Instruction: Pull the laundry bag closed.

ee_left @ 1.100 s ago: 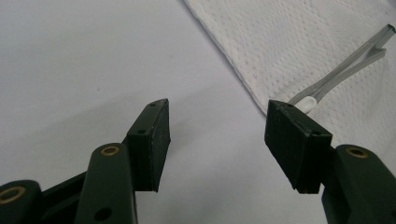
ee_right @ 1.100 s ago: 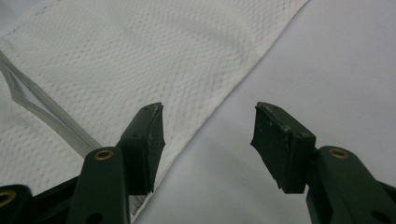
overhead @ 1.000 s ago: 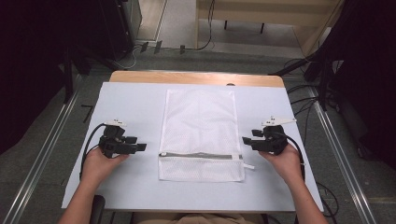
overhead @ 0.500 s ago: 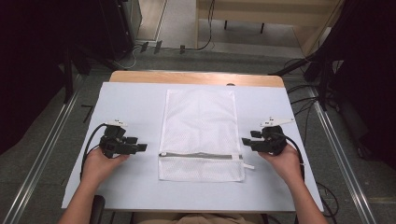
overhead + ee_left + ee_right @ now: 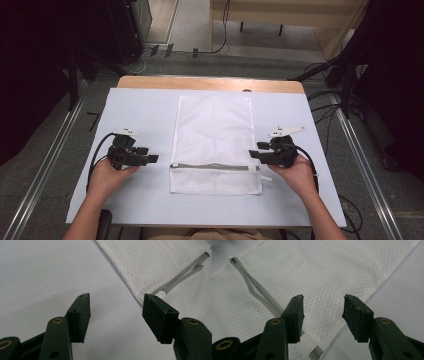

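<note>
Two tongs are held at either side of a white mesh laundry bag (image 5: 214,142), which lies flat in the middle of the surface (image 5: 140,107) with its zipper (image 5: 215,167) running left to right near the person's end. Within the last second the jaws of the right tongs (image 5: 254,151) have been closing, from wide toward a narrower gap, yet nothing is pinched: in the right gripper view the pads (image 5: 295,315) are seen spread above the mesh at the bag's right edge, with the zipper tape passing under the left jaw. This is judged to be the narrowing before a grip on that end of the zipper. The left tongs (image 5: 155,159) are seen released, empty and unmoved, just beside the bag's left edge, where the white zipper end stop (image 5: 161,293) lies close to one jaw. Compared with a second ago, the bag has not been shifted. Bare surface is left on both sides of the bag and at the far end, so open room is available; the near edge lies close under the forearms.
</note>
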A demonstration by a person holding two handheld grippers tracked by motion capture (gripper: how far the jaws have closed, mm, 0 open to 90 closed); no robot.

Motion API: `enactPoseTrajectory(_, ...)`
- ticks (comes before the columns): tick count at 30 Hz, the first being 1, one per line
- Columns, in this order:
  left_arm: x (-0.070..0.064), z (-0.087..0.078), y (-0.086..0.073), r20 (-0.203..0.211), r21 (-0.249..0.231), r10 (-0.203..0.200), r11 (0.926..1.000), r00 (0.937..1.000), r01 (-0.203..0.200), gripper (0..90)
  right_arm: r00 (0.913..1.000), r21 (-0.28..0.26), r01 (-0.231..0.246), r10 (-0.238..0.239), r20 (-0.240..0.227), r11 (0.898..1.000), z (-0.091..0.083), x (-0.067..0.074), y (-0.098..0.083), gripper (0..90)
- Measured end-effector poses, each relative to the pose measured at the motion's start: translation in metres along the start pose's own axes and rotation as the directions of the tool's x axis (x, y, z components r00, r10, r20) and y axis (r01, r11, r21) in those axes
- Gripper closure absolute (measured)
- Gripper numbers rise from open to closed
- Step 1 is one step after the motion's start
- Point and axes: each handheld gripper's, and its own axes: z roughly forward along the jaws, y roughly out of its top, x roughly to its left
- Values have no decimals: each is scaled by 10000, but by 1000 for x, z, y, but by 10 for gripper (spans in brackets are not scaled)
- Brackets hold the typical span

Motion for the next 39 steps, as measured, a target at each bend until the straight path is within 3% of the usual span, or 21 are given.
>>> enactPoseTrajectory(15, -4, -2, -1, 2, -215, 265, 9994, 9996, -265, 410, 9978, 216, 333, -320, -589, 9992, 17, 22, 11, 654)
enactPoseTrajectory(30, -4, -3, -1, -80, -357, 272, 9990, 9996, -274, 413, 9889, 405, 668, -607, -1360, 9969, 32, 46, 31, 708)
enactPoseTrajectory(39, -3, -3, -1, -84, -415, 286, 9987, 9996, -290, 416, 9845, 465, 882, -800, -1560, 9950, 41, 60, 40, 708)
